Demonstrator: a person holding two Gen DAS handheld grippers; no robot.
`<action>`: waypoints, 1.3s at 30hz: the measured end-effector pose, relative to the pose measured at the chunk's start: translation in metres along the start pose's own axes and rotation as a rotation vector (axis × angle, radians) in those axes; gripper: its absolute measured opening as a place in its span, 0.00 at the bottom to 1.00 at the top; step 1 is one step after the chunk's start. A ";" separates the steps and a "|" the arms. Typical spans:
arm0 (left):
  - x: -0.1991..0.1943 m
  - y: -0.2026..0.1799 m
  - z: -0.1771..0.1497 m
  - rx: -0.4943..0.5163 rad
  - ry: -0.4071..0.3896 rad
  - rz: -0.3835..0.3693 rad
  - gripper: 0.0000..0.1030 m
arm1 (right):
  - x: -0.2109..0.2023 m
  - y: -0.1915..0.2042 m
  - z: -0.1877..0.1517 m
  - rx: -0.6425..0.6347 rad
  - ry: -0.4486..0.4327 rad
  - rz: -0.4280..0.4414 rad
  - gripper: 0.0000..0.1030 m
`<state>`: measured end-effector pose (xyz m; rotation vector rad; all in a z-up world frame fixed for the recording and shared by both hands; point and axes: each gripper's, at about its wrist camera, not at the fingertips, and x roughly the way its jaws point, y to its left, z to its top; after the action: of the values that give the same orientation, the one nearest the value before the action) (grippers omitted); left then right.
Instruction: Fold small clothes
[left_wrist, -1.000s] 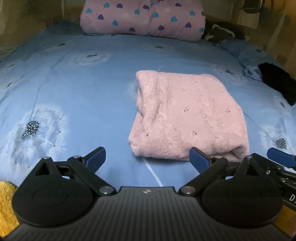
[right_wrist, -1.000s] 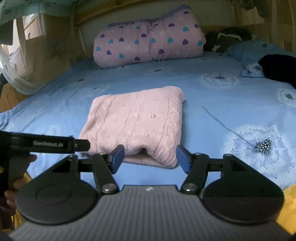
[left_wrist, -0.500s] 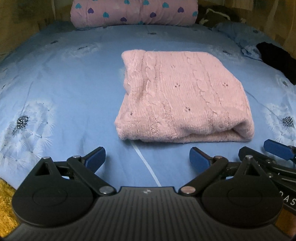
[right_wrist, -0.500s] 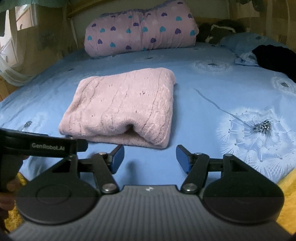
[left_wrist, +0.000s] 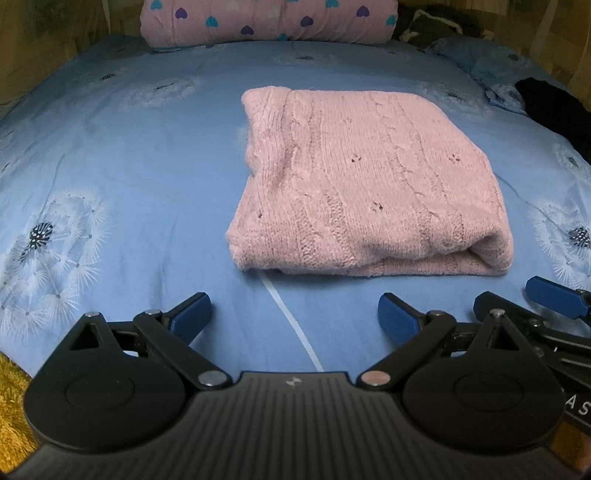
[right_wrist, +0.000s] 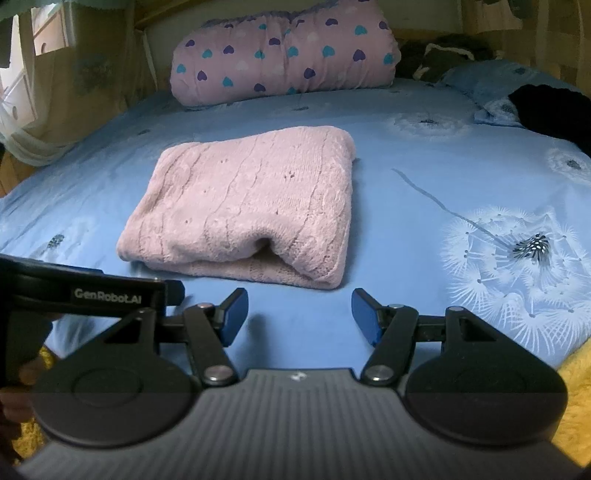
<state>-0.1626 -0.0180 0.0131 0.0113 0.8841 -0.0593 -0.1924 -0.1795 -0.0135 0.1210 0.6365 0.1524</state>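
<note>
Two grippers are shown low over the near edge of a blue sheet (left_wrist: 155, 155), each with its blue pads spread apart and nothing held between them. Compared with the frame half a second earlier, the sweater (left_wrist: 365, 184) is seen slightly farther ahead in both views, and a wider strip of bare sheet is exposed between it and the fingertips; its folded shape is unchanged.

In the left wrist view, the left gripper (left_wrist: 293, 314) is pointed at the sheet just short of the sweater's near left corner. The sweater is laid flat as a folded pink cable-knit rectangle at the middle of the bed, its rolled fold turned toward the grippers. At the right margin, a blue pad of the right gripper (left_wrist: 554, 297) is visible beside the left one, clear of the cloth.

In the right wrist view, the body of the left gripper (right_wrist: 92, 291) is seen at the left edge. The right gripper (right_wrist: 299, 314) is held level, aimed at the sweater's (right_wrist: 251, 199) near right corner without touching it. A heart-print quilt (right_wrist: 284, 55) is rolled at the head of the bed, and dark clothing (right_wrist: 550, 110) is lying far right.
</note>
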 end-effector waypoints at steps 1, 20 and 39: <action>0.000 0.000 0.000 0.000 0.000 0.000 0.96 | 0.000 0.000 0.000 0.000 0.001 0.001 0.62; 0.002 0.000 -0.002 0.000 0.005 0.006 0.96 | 0.000 0.001 -0.001 0.000 0.001 0.000 0.62; 0.001 -0.001 -0.004 0.001 0.001 0.007 0.96 | 0.000 0.000 0.000 0.000 0.001 0.001 0.62</action>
<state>-0.1648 -0.0185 0.0094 0.0153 0.8852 -0.0534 -0.1924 -0.1793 -0.0140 0.1214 0.6375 0.1539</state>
